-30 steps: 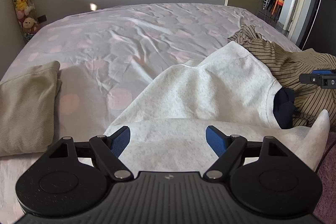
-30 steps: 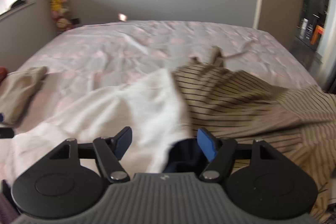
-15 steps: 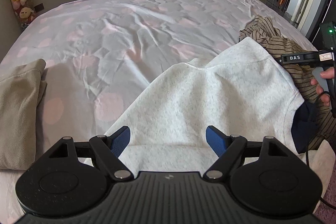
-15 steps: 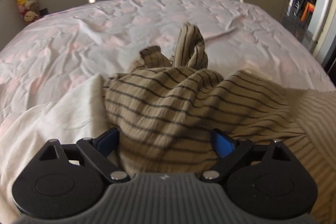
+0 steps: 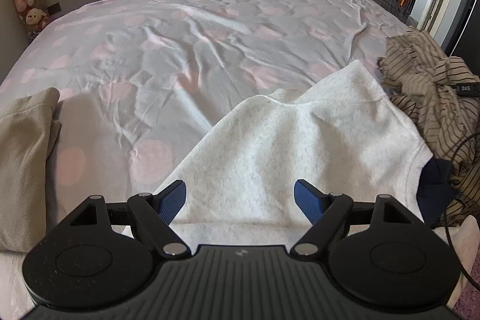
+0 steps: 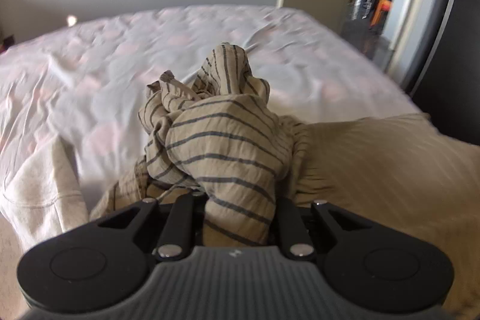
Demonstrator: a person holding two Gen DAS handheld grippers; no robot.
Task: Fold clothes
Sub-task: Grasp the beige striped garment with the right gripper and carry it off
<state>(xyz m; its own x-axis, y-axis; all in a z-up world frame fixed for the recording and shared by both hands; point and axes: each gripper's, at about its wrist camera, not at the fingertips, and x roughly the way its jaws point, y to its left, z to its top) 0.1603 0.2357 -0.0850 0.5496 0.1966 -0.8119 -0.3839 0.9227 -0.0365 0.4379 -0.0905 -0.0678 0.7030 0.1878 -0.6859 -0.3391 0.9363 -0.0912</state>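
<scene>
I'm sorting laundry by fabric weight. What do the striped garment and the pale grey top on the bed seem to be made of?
Striped garment: looks like a thin, matte woven cloth, maybe cotton or linen, since it crumples into fine sharp creases. It sits bunched between the closing jaws of the right hand-held gripper.
Pale grey top: apparently thick, soft heathered sweatshirt knit; speckled surface, broad rounded folds, ribbed edge.

On the bed, the sweatshirt lies centre; the striped shirt sits just right of it, the folded garment well left.
</scene>
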